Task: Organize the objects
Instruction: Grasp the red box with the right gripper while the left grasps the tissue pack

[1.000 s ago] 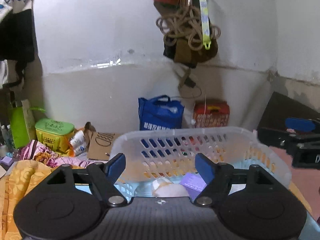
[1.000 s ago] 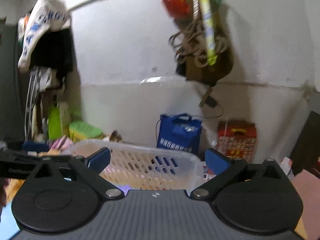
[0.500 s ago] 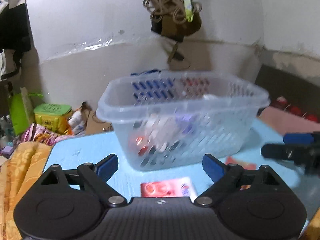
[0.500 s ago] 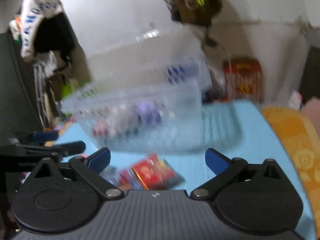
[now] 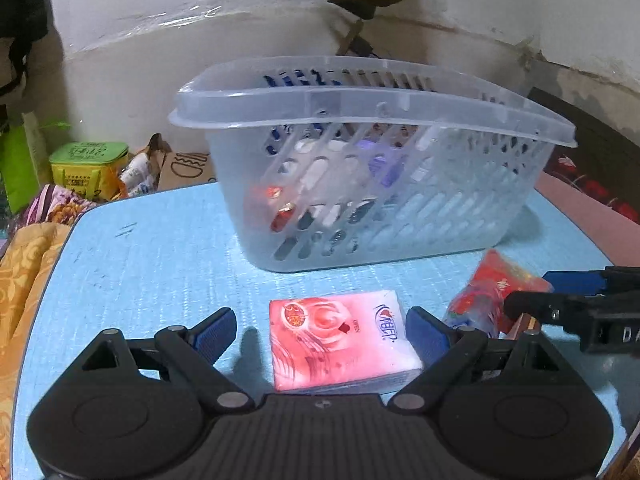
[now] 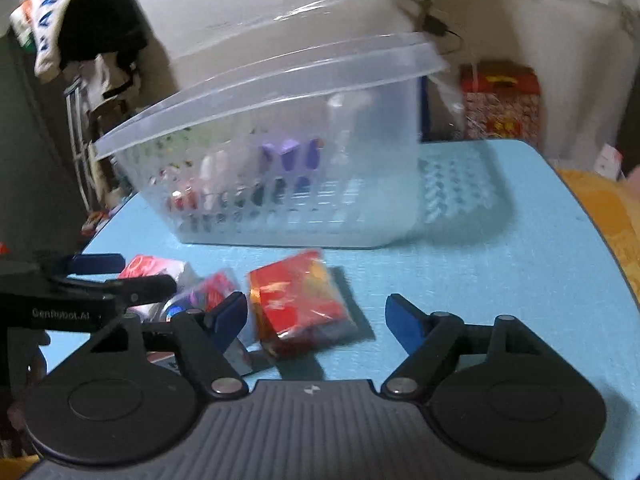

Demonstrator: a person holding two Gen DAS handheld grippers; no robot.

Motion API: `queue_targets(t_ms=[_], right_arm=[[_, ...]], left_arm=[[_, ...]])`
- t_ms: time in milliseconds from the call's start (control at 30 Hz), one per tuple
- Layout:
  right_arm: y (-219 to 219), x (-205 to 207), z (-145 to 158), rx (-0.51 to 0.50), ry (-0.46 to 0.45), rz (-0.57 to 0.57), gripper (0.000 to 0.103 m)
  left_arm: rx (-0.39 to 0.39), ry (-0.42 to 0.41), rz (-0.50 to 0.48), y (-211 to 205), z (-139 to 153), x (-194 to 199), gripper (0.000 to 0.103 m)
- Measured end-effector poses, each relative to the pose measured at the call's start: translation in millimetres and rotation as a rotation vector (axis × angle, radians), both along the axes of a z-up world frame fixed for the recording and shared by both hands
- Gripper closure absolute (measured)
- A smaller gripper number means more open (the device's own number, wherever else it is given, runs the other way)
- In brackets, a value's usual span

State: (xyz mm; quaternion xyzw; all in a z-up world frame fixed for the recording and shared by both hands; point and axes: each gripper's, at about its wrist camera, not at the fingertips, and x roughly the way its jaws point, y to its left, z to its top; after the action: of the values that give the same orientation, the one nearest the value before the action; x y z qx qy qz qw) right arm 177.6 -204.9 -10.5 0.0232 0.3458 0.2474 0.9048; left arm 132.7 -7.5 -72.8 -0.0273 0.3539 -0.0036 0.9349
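Observation:
A translucent slotted basket [image 5: 360, 184] holding several small items stands on the blue table [image 5: 152, 264]; it also shows in the right wrist view [image 6: 288, 152]. A pink tissue pack [image 5: 340, 336] lies between the open fingers of my left gripper [image 5: 320, 332], untouched. A red packet [image 6: 296, 300] lies between the open fingers of my right gripper [image 6: 316, 320]. A second red-and-blue packet [image 6: 200, 292] lies left of it. The right gripper shows at the right edge of the left wrist view [image 5: 568, 304].
Orange patterned cloth [image 5: 24, 280] drapes beside the table's left edge. A green tin [image 5: 88, 164] and a cardboard box [image 5: 184, 164] sit behind the table. A red gift box [image 6: 500, 100] stands by the wall. Clothes [image 6: 80, 20] hang at the left.
Both grippers have dropped from above the basket to the table in front of it. The tissue pack and red packet now lie between their open fingers.

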Motion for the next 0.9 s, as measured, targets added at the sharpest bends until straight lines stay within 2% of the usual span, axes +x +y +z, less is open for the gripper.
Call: queue_targets(t_ms=[67,167,233,467,533,567,633,767,900], right_arm=[[6.1,-3.0,-2.1,-0.022,-0.04,0.015,0.024],[9.3,-0.7,-1.1,-0.036,-0.051,0.023,0.027],[9.4,-0.5,-0.7,-0.064,-0.054,0.028,0.039],[24.4,-5.7,-6.7,-0.193,-0.092,0.041,0.037],[29.1,-9.8,-7.3,-0.22,-0.119,0.056,0.043],[28.6,-10.0,-6.7,-0.213,-0.114,0.061,0.048],[22.1,-10.7,-3.8,-0.186,-0.1,0.051,0.048],[8.7,-12.4,4.9,-0.151,-0.116,0.015,0.048],[-1.5,-16.0,18.4,-0.109,-0.155,-0.019,0.048]], left_arm=[[-0.023,0.004,0.003,4.4,-0.7,0.4,0.009],[0.003,-0.003,0.009,5.1,1.4,-2.1,0.009],[0.011,0.0,0.005,4.7,0.9,-1.0,0.009],[0.02,0.036,-0.001,-11.6,-7.6,4.7,0.01],[0.064,0.035,-0.016,-20.2,-11.0,2.8,0.011],[0.083,0.022,-0.017,-22.2,-10.7,0.4,0.014],[0.091,0.002,-0.019,-21.5,-8.5,-4.1,0.026],[0.126,-0.077,-0.007,-24.3,2.4,-13.7,0.027],[0.154,-0.152,-0.034,-36.6,16.7,-22.8,0.027]])
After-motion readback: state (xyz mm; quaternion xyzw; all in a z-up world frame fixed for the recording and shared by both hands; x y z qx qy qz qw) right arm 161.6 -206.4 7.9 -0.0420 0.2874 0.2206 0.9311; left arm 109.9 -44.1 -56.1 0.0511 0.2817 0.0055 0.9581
